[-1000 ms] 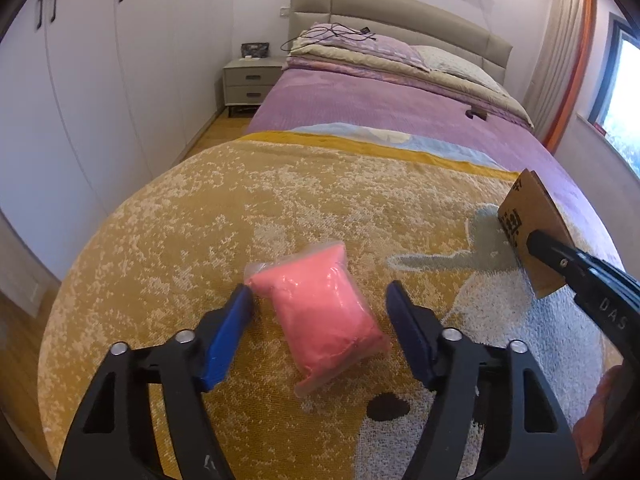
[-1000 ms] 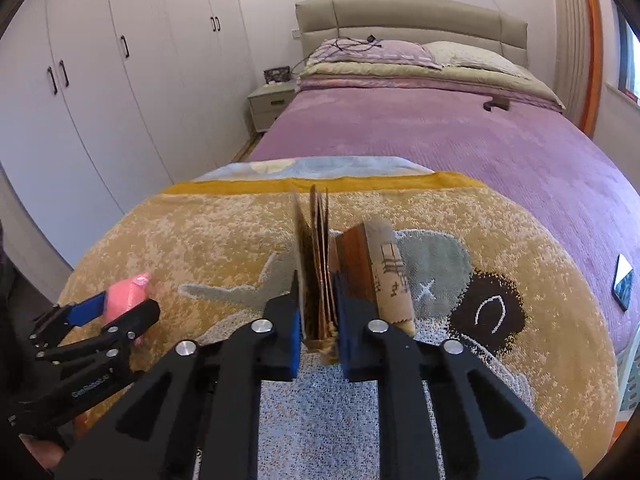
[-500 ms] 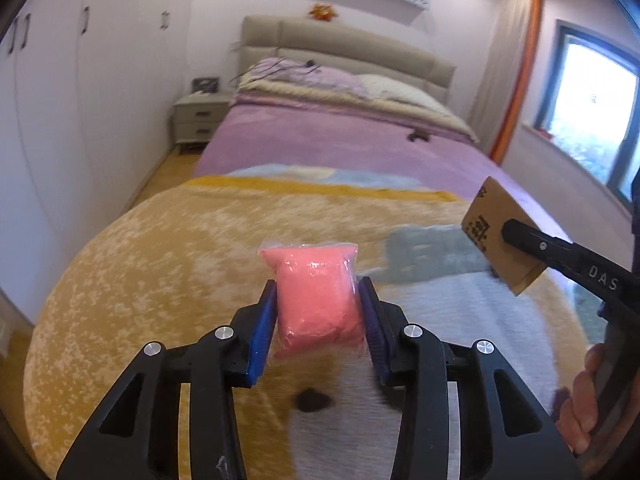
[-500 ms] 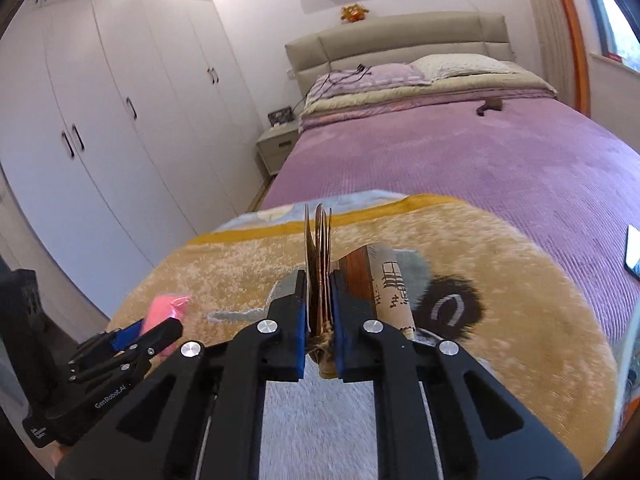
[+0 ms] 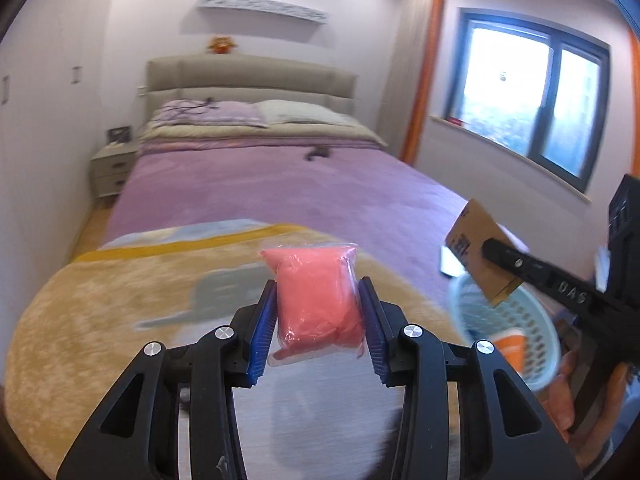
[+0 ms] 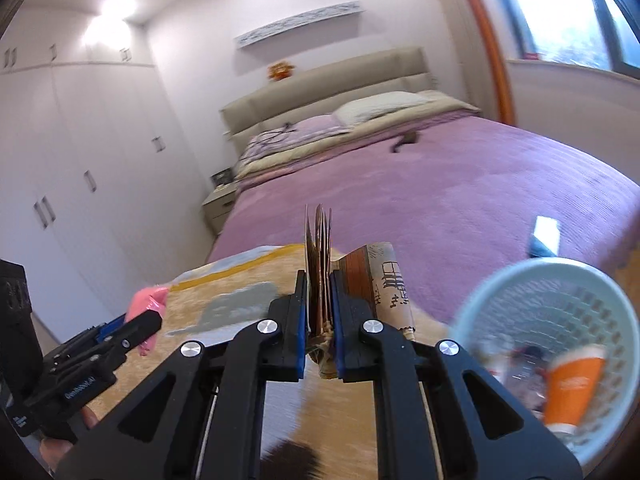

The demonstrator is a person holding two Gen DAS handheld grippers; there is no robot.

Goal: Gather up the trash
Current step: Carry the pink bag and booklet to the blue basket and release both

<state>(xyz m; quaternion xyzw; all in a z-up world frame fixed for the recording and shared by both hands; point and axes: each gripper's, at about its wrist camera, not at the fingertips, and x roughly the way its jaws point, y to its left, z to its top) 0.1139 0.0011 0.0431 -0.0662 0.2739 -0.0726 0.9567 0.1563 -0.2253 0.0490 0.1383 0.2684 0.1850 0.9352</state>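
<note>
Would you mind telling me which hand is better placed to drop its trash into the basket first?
The right. Its tongs, shut on the folded cardboard packaging, sit just beside the light blue basket. The left tongs, holding the pink plastic packet, are farther off, with the right tongs between them and the basket.

Two fisheye views, one per handheld gripper, each looking forward along its own black fingers and raised above the foot of a purple-covered bed [image 5: 280,184], facing the beige padded headboard [image 5: 248,80]. The left view sits left and turns slightly right toward the dark-framed window [image 5: 532,100]. The right view tilts left toward the white wardrobe doors [image 6: 80,184]. Both share the bed, the yellow patterned blanket [image 5: 120,288] and the pale blue perforated plastic basket [image 6: 500,292]; each catches the other gripper at its edge.
</note>
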